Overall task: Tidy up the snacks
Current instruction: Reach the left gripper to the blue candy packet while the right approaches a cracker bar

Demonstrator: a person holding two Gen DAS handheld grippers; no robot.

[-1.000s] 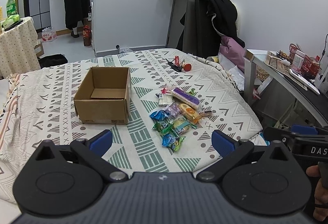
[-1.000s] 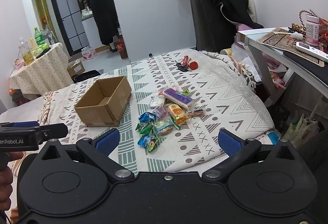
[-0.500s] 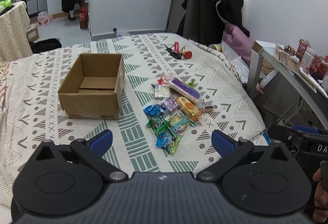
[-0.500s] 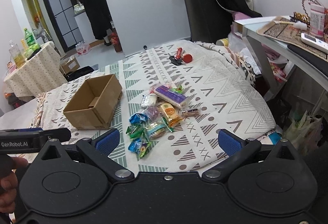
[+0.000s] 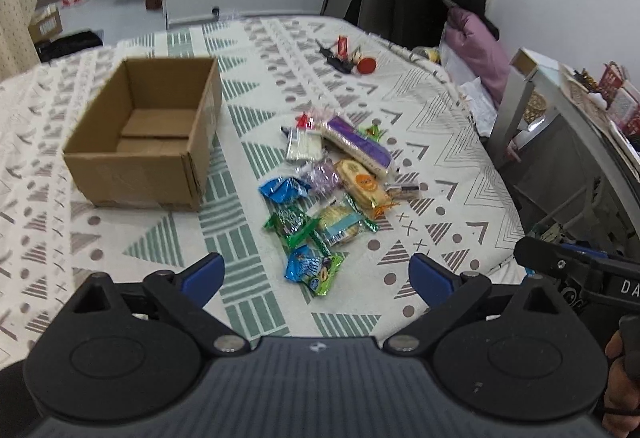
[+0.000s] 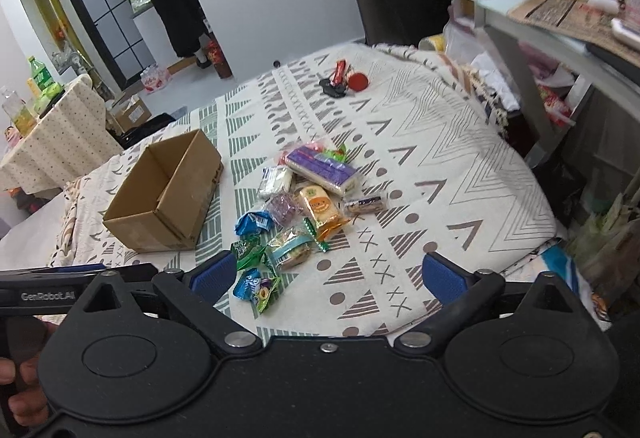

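Nothing's been packed yet. The cardboard box (image 5: 148,133) is sitting on the bed (image 5: 440,141) with only its bare bottom flaps showing, so I'd say this is the approach step, right before the first pick.

Both tools are hovering on the near side of the box. The left tongs (image 5: 316,276) are spread wide and gripping nothing, and the blue and green packet (image 5: 314,270) is lying just ahead of the gap between the tips. The right tongs (image 6: 328,274) are spread the same way, also holding nothing.

The snacks are all lying in one loose pile to the right of the box, near it but not touching it. Counting what I can make out: one long purple bar (image 5: 356,147) at the far end of the pile, one white stick pack (image 5: 304,145) nearest the box's far corner, one small purple candy (image 5: 322,177), one blue wrapper (image 5: 284,189), one orange-labelled cake (image 5: 362,185), one small brown bar (image 5: 404,189), one green wrapper (image 5: 290,224), one round biscuit pack (image 5: 340,228), plus that near packet. There's also something red and something green peeking out by the long bar, too hidden to identify. So roughly nine to eleven pieces.

My guess for the next move: dropping one set of tongs onto the near packet, pinching it and carrying it left into the box. The wrappers are overlapping, so it's probably going to need a clean single grab.

Beyond the box there's a red round thing and keys (image 5: 340,57), not part of the pile.
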